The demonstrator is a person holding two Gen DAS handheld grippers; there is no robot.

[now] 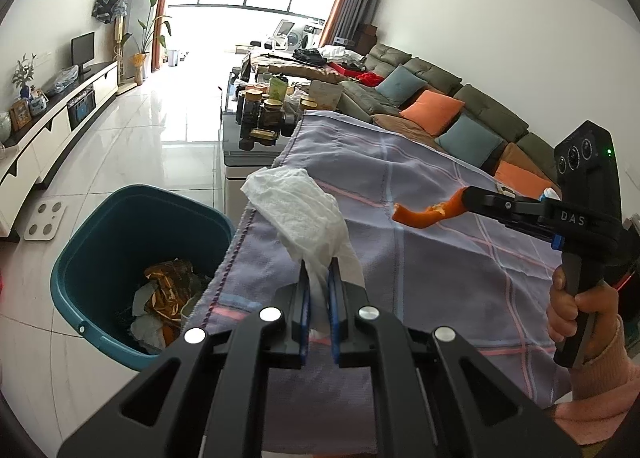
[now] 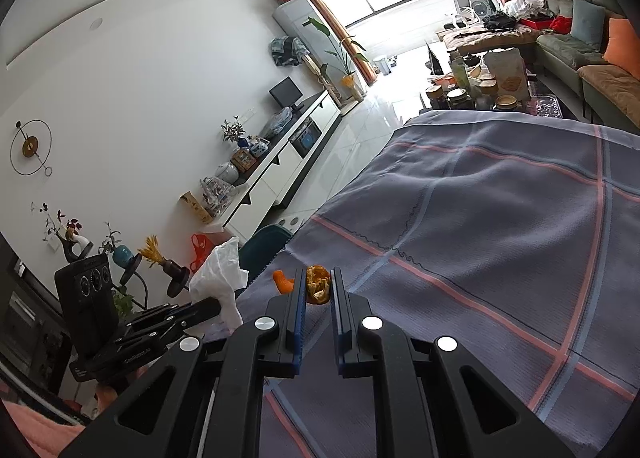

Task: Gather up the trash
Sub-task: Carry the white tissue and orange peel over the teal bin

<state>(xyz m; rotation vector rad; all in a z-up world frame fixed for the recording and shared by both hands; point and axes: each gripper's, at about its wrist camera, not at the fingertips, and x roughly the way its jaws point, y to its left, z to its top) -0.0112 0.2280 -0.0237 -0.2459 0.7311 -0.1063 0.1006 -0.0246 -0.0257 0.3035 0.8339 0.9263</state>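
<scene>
**Two Grippers Loaded, Bin Below the Counter Edge**

While both tools hang over the counter (image 1: 440, 217), each carries one piece of trash. The left gripper (image 1: 319, 278) pinches a crumpled white tissue (image 1: 300, 209), which stands up between its blue pads near the counter's left edge. The right gripper (image 2: 318, 286) is pressed onto an orange peel (image 2: 318, 284); the left view shows the peel (image 1: 428, 213) curling out past the tips, off the cloth.

The teal bin (image 1: 100, 217) stands on the floor just beside the counter, to the left and lower, with wrappers and paper already inside. Neither piece is over its mouth yet.

Risks, as judged from this position: the tissue is held by a thin tail only, so it may slip free early or cling to a pad on release. The peel is gripped at one end and could tear or swing loose. A release too near the edge would land trash on the cloth or tiles.

A plaid grey cloth (image 2: 480, 217) with pink and blue lines covers the counter. Beyond lie glossy tiles, a sofa with cushions, jars, and a bright window.
</scene>
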